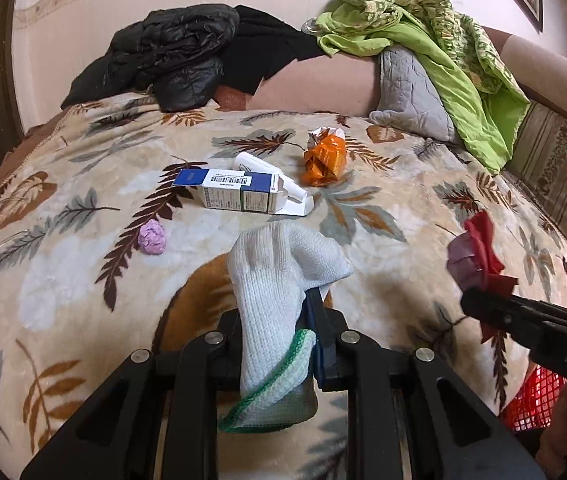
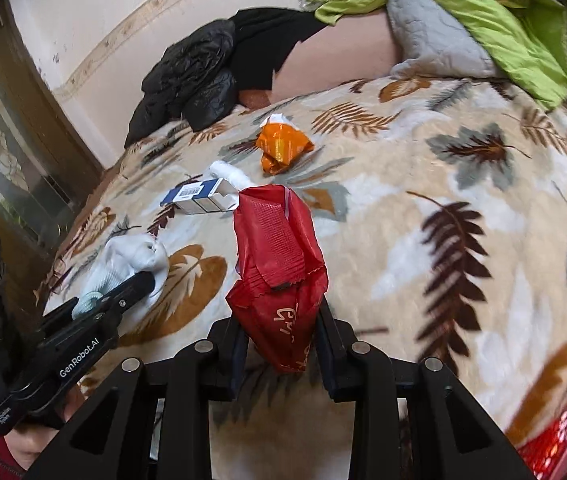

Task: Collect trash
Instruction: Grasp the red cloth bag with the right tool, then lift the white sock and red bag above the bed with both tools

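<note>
My left gripper (image 1: 279, 312) is shut on a white sock with a green cuff (image 1: 279, 272), held above the leaf-patterned blanket (image 1: 83, 264). My right gripper (image 2: 279, 320) is shut on a red wrapper (image 2: 275, 256), lifted off the bed; the same wrapper (image 1: 479, 252) shows at the right of the left wrist view. On the blanket lie a blue and white carton (image 1: 239, 192) with a white tube (image 1: 259, 168) behind it, an orange wrapper (image 1: 323, 160) and a small purple crumpled ball (image 1: 152, 237).
A black jacket (image 1: 171, 60) lies at the bed's far left. A green blanket (image 1: 423, 36) and grey pillow (image 1: 411, 92) are piled at the far right. A red mesh basket (image 1: 535, 396) sits at the bed's lower right edge. A wooden door (image 2: 7, 148) stands left.
</note>
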`<state>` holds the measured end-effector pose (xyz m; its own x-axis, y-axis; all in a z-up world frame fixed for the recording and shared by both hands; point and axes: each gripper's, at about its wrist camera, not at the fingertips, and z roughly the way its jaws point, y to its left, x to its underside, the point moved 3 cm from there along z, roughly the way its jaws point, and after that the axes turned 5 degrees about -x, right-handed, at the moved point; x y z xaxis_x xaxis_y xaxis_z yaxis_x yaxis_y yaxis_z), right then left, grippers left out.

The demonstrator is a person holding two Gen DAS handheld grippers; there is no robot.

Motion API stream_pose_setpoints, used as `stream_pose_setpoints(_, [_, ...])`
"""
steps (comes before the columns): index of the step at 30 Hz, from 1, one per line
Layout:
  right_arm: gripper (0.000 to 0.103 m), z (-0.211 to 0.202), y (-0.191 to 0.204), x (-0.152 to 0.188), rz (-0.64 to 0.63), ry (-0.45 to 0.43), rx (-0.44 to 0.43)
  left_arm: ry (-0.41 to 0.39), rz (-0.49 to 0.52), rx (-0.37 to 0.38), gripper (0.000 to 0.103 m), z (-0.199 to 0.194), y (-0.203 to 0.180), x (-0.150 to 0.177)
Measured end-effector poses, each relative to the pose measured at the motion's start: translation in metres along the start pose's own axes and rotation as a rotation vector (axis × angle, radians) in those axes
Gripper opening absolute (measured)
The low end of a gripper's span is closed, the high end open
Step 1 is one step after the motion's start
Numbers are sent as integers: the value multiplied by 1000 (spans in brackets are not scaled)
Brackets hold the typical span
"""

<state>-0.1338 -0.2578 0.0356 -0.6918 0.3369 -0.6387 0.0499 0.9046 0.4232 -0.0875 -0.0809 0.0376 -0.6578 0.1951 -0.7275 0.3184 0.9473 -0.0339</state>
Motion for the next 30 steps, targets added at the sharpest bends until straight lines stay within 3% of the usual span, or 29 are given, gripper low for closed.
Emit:
stream_pose_setpoints(11, [32,-21,6,14,-51,-44,35,-15,5,-24,21,-24,0,19])
stream_pose_setpoints(30, [32,-30,12,15,-54,-59,38,-70,21,-39,21,-33,3,16])
